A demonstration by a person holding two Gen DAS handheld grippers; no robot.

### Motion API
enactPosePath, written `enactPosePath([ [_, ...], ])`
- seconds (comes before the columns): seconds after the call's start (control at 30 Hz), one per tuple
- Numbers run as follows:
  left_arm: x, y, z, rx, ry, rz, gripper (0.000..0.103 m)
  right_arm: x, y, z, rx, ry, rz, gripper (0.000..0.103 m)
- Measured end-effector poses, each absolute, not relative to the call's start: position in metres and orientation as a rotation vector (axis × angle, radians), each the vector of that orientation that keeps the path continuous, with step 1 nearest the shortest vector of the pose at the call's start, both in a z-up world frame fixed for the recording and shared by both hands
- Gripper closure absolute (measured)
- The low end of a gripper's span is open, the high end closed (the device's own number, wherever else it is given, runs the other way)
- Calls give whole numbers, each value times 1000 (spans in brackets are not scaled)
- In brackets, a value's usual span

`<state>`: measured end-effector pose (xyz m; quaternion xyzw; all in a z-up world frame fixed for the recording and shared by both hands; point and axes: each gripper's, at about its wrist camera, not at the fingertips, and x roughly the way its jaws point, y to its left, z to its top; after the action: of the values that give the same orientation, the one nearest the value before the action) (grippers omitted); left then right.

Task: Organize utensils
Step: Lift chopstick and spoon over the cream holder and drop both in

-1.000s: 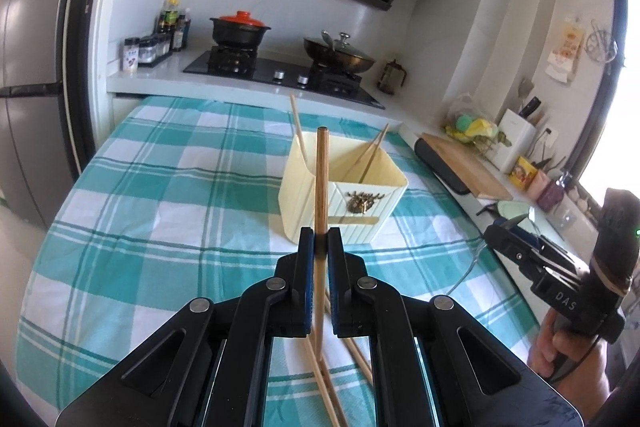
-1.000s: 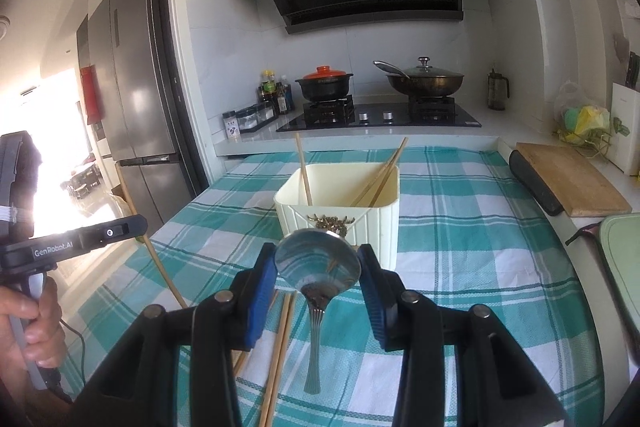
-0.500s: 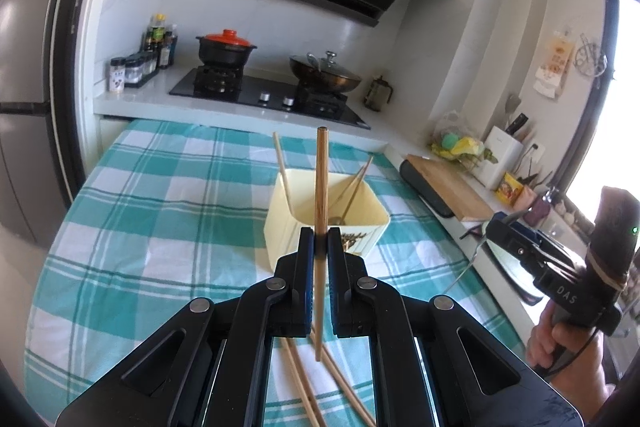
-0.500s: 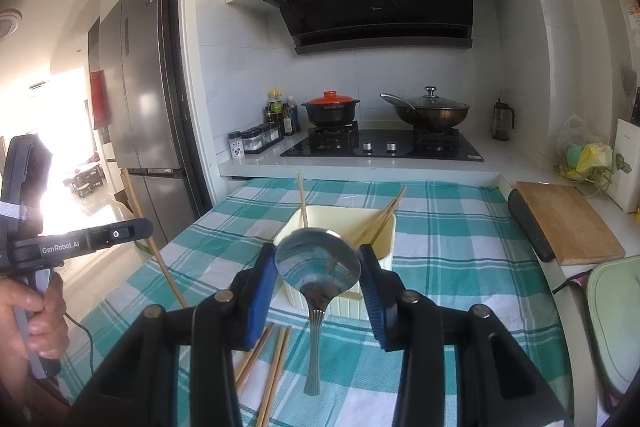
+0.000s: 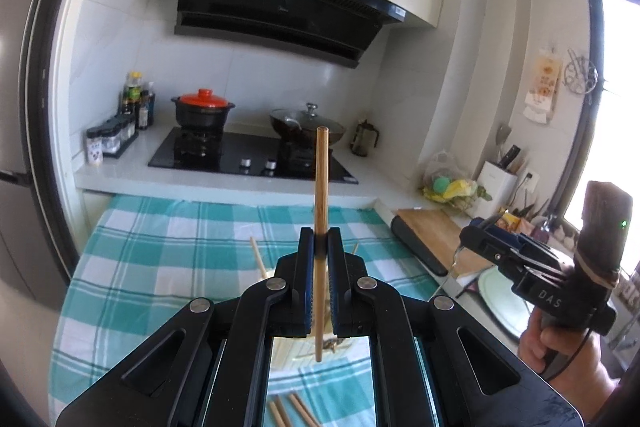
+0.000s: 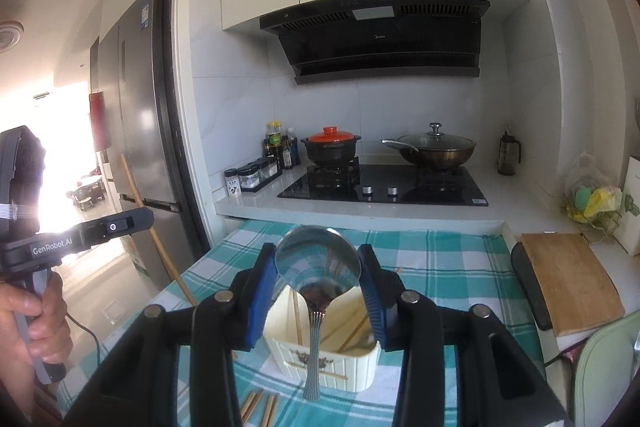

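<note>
Gripping a wooden chopstick [image 5: 321, 211] upright at frame centre, the left hand-held gripper [image 5: 320, 247] is clamped shut on it. The right hand-held gripper [image 6: 318, 267] pinches a metal spoon [image 6: 318, 267] by its bowl, handle hanging over the cream utensil box [image 6: 328, 367] on the checked desk [image 6: 448, 267]; loose chopsticks [image 6: 260, 407] lie at bottom centre.

We see a matt wooden chopstick [image 5: 321, 203], a glossy polished metal spoon [image 6: 317, 269], a smooth cream plastic holder [image 6: 352, 363] and checked cloth [image 6: 440, 267].
</note>
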<state>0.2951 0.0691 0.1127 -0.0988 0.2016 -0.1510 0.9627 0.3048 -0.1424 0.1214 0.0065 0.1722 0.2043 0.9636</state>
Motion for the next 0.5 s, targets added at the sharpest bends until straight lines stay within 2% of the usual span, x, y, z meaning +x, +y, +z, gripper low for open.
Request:
enactPosePath([
  [0.23,350,52,104,-165,434,-282,99,363,-135,122,2,327,384,62],
  [0.5,406,31,42,-137,614,-278,99,420,-129,61,-1,529,382,62],
])
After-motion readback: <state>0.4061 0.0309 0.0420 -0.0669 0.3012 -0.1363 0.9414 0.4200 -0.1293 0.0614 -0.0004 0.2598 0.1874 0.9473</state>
